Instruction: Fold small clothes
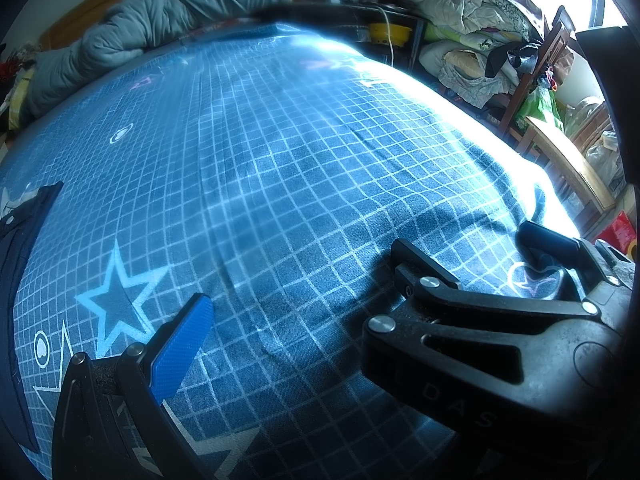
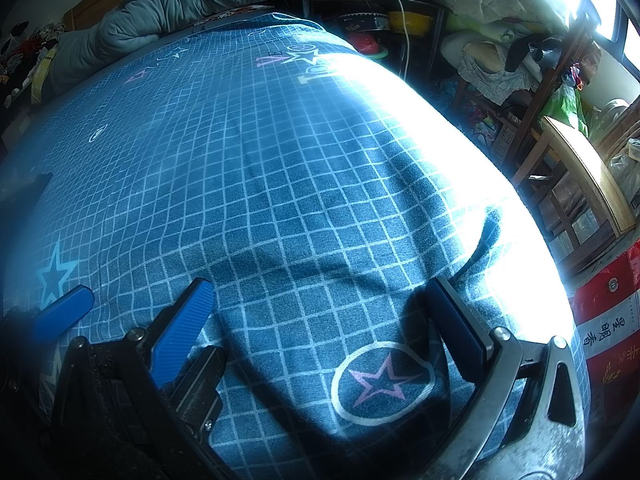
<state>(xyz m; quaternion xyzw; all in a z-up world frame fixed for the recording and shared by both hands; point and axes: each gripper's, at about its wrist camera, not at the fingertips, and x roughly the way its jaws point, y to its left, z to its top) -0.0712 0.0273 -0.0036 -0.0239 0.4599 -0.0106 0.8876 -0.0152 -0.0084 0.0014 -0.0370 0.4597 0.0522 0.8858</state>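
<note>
Blue checked cotton bedsheet with star prints covered the bed, and a dark navy garment lay at its left edge, not yet folded as far as could be seen. The left tool and the right tool hovered spread wide, gripping nothing, so the folding was judged barely begun.

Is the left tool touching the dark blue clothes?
Apart. The left wrist view shows checked sheet between the blue finger of the left tool and the dark blue clothes at the left edge.
</note>
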